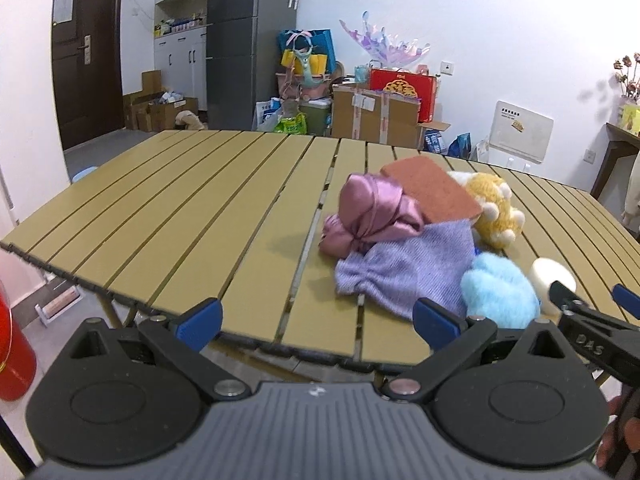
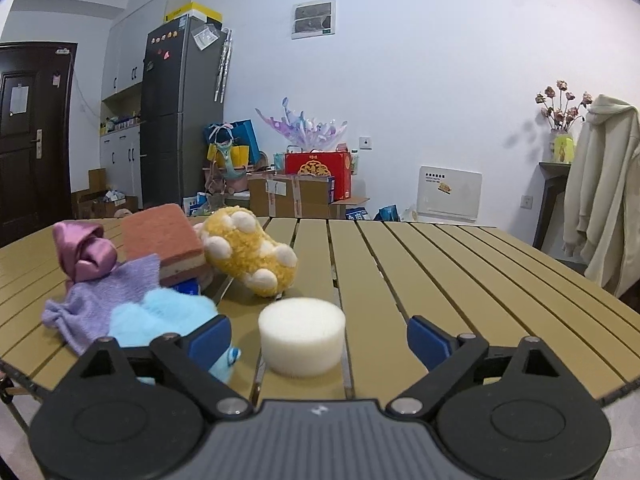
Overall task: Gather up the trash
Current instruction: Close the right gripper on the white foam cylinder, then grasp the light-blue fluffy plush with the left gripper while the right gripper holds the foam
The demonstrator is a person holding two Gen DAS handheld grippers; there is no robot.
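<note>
Right gripper (image 2: 318,338): wide open — nothing held
White foam puck (image 2: 302,336): between its fingers, untouched
Left gripper (image 1: 318,320): open — empty

The left wrist camera looks from just off the near edge of the worktop (image 1: 180,208), tilted down across its slats toward the far wall. The right wrist camera sits lower, nearly level, close to a white foam puck (image 2: 302,334). Both views share the soft pile (image 1: 404,236) and the far clutter.
</note>
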